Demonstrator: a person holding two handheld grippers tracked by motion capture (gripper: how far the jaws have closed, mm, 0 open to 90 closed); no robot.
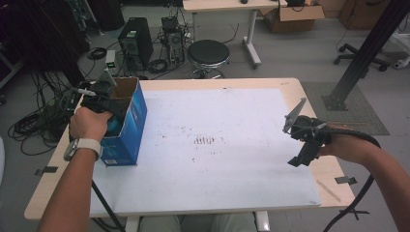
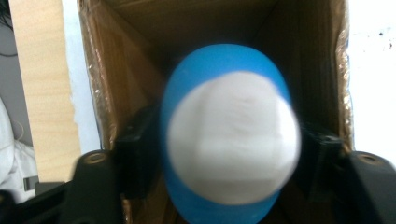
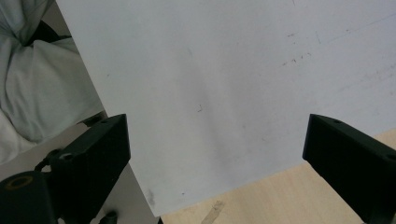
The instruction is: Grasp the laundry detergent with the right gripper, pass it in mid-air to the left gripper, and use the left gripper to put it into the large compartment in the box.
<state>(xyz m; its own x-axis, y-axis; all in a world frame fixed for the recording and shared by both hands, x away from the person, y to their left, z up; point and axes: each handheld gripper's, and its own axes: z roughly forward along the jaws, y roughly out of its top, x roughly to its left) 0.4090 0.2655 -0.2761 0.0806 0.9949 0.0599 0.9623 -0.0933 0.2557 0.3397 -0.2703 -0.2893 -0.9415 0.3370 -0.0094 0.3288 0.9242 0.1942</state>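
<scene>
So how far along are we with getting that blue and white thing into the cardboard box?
Done: the left tongs have the blue and white object clamped between their jaws and have it at the open mouth of the blue cardboard box. In hand: it hangs over the box's brown inside. Left: lowering and releasing it. The right tongs hang open over the white sheet, holding nothing.

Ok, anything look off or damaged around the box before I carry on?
Nothing spilled or toppled. The blue box stands upright at the table's left edge, and its inner cardboard rim looks rough and frayed. Dark scuff marks dot the white mat. The left gripper grips the blue-and-white object squarely.
</scene>
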